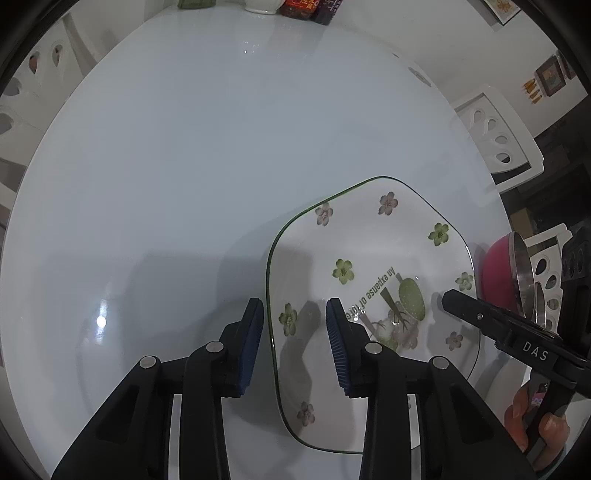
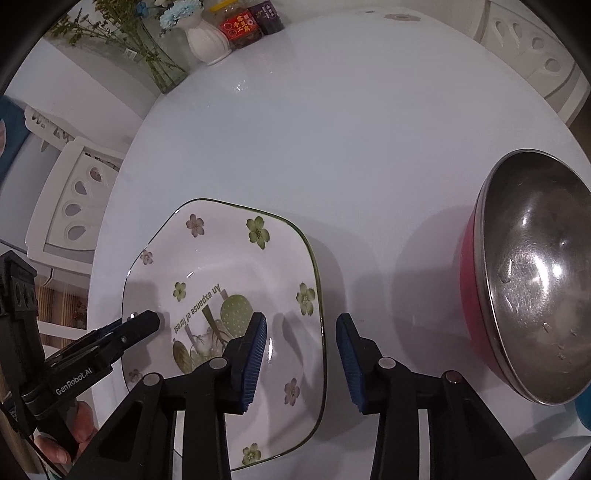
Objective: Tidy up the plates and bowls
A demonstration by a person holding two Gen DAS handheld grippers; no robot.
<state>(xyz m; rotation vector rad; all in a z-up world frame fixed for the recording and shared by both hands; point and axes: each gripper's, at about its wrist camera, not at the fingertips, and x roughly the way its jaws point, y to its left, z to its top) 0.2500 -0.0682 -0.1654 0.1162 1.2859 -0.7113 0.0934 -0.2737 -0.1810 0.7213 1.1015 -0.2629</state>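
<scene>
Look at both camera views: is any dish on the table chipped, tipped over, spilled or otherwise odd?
Nothing looks damaged or spilled. The flowered plate lies flat and whole on the table. The only small oddity: the steel bowl with the pink outside shows a few pale specks or droplets inside; what they are cannot be told.

A home dining area. At its centre is a round, glossy white tabletop (image 2: 332, 122). White dining chairs (image 2: 70, 206) with teardrop cut-outs in their backs stand around its edge. At the far rim of the tabletop sit a white vase (image 2: 207, 40) of blue and white flowers, a glass vase (image 2: 162, 70) of green stems beside it, and small printed food packages (image 2: 240, 26). Framed pictures (image 1: 550, 77) hang on the wall beyond the tabletop. On the tabletop lie a flower-printed plate (image 2: 229, 288) and a steel-lined pink bowl (image 2: 532, 273).
</scene>
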